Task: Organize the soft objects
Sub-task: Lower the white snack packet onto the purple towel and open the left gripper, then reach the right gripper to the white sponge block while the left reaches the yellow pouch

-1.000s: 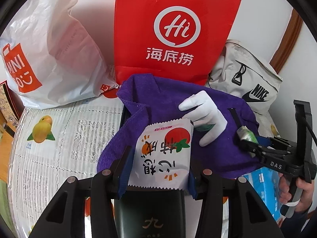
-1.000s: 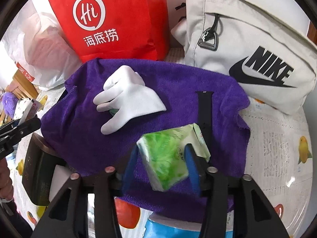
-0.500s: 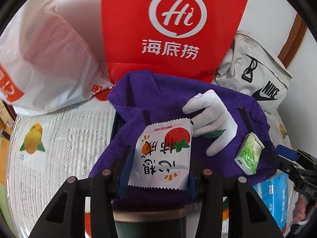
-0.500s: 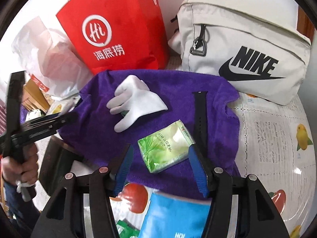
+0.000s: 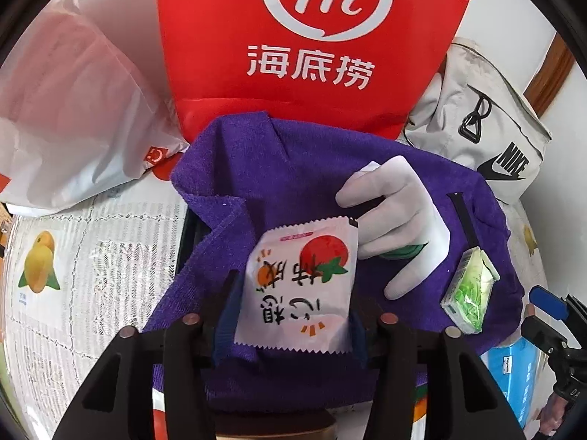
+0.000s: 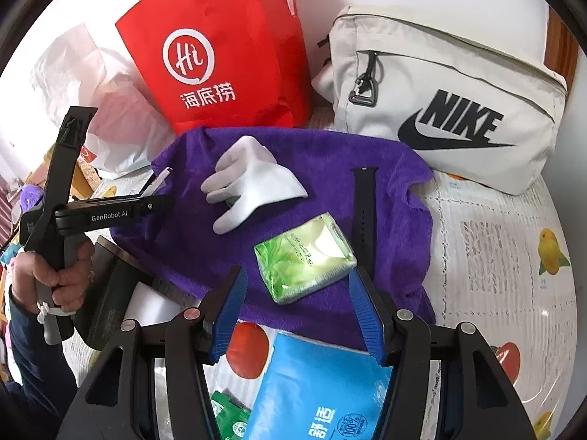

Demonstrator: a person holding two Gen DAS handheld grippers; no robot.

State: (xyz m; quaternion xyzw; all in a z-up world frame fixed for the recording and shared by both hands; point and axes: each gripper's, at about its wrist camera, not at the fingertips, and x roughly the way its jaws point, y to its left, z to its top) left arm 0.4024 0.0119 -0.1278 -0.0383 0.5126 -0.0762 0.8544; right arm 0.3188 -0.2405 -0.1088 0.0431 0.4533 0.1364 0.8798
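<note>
My left gripper [image 5: 293, 315] is shut on a white snack packet [image 5: 299, 286] printed with a red fruit and holds it over the purple towel [image 5: 293, 168]. A white glove [image 5: 400, 220] lies on the towel beside it. My right gripper [image 6: 299, 300] is open and empty, just short of a green tissue pack [image 6: 304, 256] that lies on the purple towel [image 6: 396, 161]. The white glove [image 6: 253, 179] and a black watch strap [image 6: 365, 209] also lie there. The left gripper also shows in the right wrist view [image 6: 161, 187], at the towel's left edge.
A red paper bag [image 6: 220, 55], a white plastic bag [image 5: 62, 117] and a cream Nike bag [image 6: 451, 110] stand behind the towel. A blue tissue pack [image 6: 323, 392] and a green sachet [image 6: 229, 418] lie under my right gripper. A patterned tablecloth [image 6: 495, 256] covers the table.
My right gripper opened and let the green tissue pack down onto the towel, then drew back. My left gripper moved forward over the towel with the snack packet.
</note>
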